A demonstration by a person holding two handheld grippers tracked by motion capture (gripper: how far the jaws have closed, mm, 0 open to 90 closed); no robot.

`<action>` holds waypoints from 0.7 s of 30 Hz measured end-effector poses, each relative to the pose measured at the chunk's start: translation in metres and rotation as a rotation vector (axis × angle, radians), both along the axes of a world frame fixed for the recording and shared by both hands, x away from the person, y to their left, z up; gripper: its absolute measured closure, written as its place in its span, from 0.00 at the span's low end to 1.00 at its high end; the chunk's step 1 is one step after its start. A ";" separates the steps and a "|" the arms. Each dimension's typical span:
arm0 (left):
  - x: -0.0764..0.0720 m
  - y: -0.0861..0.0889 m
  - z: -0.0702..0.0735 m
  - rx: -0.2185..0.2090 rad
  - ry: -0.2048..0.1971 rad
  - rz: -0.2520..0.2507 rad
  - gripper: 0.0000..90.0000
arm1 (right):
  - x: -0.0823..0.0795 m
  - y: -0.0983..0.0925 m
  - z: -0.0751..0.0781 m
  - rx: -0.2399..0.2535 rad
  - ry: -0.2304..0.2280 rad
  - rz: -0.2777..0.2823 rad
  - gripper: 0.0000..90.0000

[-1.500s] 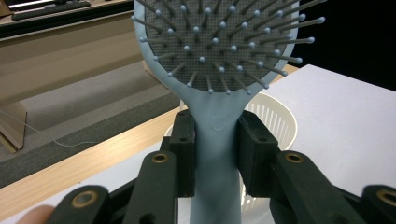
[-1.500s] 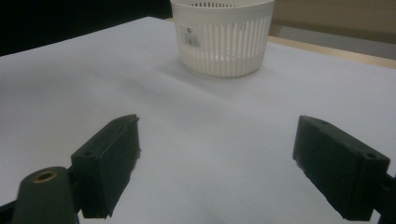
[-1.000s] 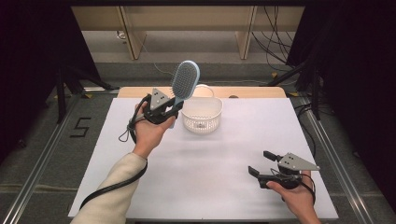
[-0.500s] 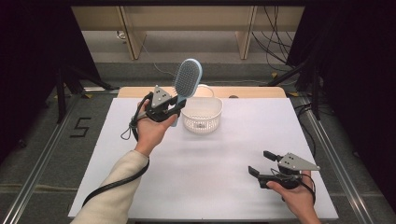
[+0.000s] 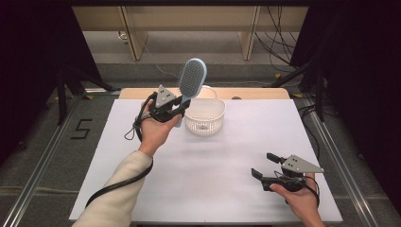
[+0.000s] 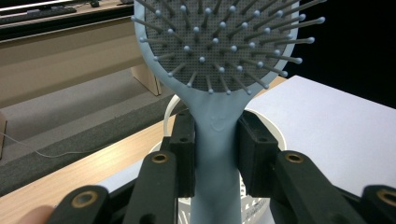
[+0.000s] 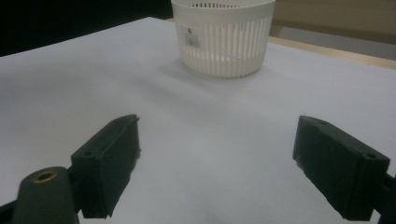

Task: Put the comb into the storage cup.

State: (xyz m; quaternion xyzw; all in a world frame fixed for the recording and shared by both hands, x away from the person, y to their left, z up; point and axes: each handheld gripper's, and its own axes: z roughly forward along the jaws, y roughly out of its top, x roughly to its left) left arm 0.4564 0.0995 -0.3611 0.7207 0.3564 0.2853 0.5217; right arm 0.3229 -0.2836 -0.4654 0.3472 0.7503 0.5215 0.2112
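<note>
My left gripper (image 5: pixel 176 109) pinches hairbrush (image 5: pixel 191 78) by handle, head up, raised just beside white basket (image 5: pixel 204 115). Right gripper (image 5: pixel 270 165) spread wide, idle, low over table (image 5: pixel 227 161). Risk: top-heavy brush pivots in jaws, clips basket rim, tips it.

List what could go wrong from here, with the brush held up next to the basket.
1. The left gripper clamps the brush low on its smooth handle, with the wide head far above the jaws; it might pivot or slip.
2. The basket looks light and sits close beside the brush; lowering the brush could knock its rim and tip or push it.
3. The right gripper rests open far off, so nothing steadies the basket.
</note>
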 end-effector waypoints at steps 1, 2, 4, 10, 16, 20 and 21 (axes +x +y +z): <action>0.000 0.000 0.000 0.004 -0.002 -0.001 0.78 | 0.000 0.000 0.000 0.000 0.000 0.000 0.17; 0.001 0.000 0.000 0.003 -0.002 -0.001 0.78 | 0.000 0.000 0.000 0.000 0.000 0.000 0.17; 0.002 -0.001 0.000 0.001 -0.003 -0.001 0.78 | 0.000 0.000 0.000 -0.001 0.002 0.001 0.17; 0.003 -0.003 0.000 -0.003 -0.003 0.000 0.78 | 0.000 0.000 0.000 0.000 0.000 0.000 0.17; 0.005 -0.005 0.000 0.002 -0.003 -0.002 0.78 | 0.000 0.000 0.001 -0.004 0.003 0.002 0.17; 0.006 -0.006 0.000 -0.004 -0.006 0.001 0.78 | 0.000 0.000 0.000 -0.001 0.000 0.001 0.17; 0.006 -0.007 0.000 -0.003 -0.006 0.001 0.78 | 0.000 -0.001 0.001 -0.004 0.003 0.002 0.17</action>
